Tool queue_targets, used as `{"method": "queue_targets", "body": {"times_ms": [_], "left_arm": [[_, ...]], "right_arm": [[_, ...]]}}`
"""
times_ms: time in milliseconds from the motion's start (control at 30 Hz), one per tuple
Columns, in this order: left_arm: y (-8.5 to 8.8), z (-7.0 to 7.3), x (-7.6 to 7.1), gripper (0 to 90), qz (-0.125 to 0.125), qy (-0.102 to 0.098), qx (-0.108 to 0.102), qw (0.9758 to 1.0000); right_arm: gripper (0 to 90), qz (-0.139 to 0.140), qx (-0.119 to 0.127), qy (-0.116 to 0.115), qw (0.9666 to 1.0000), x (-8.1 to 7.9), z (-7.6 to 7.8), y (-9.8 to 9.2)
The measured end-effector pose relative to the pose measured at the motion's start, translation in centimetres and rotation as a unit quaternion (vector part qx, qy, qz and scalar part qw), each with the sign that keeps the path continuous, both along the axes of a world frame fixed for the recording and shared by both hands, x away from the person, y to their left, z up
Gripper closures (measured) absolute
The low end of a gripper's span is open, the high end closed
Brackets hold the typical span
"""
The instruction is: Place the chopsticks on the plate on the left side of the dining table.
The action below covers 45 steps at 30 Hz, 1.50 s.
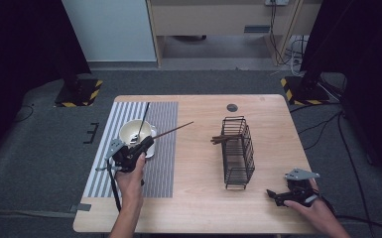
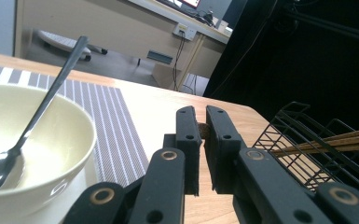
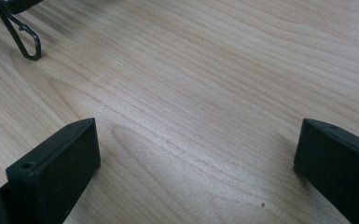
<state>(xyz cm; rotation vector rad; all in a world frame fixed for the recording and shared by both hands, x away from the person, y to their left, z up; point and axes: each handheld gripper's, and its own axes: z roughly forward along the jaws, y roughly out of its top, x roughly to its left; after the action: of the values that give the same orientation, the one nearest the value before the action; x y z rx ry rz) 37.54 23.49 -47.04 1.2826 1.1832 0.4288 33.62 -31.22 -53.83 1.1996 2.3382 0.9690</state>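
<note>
**Left gripper holds a chopstick beside the bowl**

I see a wooden table (image 1: 198, 203) with a striped placemat (image 1: 161, 148) on its left half. To the right stands a black wire rack (image 1: 238, 151) with brown chopsticks (image 1: 223, 139) resting in it. On the placemat sits a cream bowl (image 1: 135, 133) with a dark spoon (image 2: 37, 114) leaning inside. My left gripper (image 1: 141, 145) sits just beside the bowl, its jaws pinched together on one thin brown chopstick (image 1: 176, 129) that slants out toward the rack. I judge the stick light, stiff and slick, likely to pivot when held near one end; a hold closer to the middle would steady it. My right gripper (image 1: 273, 194) rests near the table's right front edge, jaws wide apart over bare wood.
</note>
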Motion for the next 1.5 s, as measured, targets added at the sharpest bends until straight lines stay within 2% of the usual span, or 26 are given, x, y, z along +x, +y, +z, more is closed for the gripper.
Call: {"method": "queue_targets", "body": {"times_ms": [333,800,900,1167,1333,1500], "left_arm": [[2.7,-0.4,-1.7,83.8,0.017,0.008,-0.014,0.9997],[5.0,-0.9,-3.7,83.9,0.028,0.021,0.017,0.9992],[5.2,-0.9,-3.7,83.9,0.031,0.022,0.016,0.9992],[5.2,-1.2,-3.3,83.9,0.027,0.025,0.03,0.9989],[4.8,-1.5,-3.4,83.9,0.006,0.037,0.059,0.9975],[3.9,-2.1,-3.5,83.9,-0.019,0.075,0.098,0.9922]], "right_arm": [[0.2,0.0,0.0,0.0,1.0,0.0,0.0,0.0],[0.2,0.001,-0.001,-0.001,1.0,0.0,0.0,0.0],[0.2,0.0,0.0,0.0,1.0,0.0,0.0,0.0],[0.2,0.0,0.0,0.0,1.0,0.0,0.0,0.0],[0.2,0.001,-0.001,-0.001,1.0,0.0,0.0,0.0],[0.2,-0.002,0.0,-0.001,1.0,0.0,0.0,0.0]]}}
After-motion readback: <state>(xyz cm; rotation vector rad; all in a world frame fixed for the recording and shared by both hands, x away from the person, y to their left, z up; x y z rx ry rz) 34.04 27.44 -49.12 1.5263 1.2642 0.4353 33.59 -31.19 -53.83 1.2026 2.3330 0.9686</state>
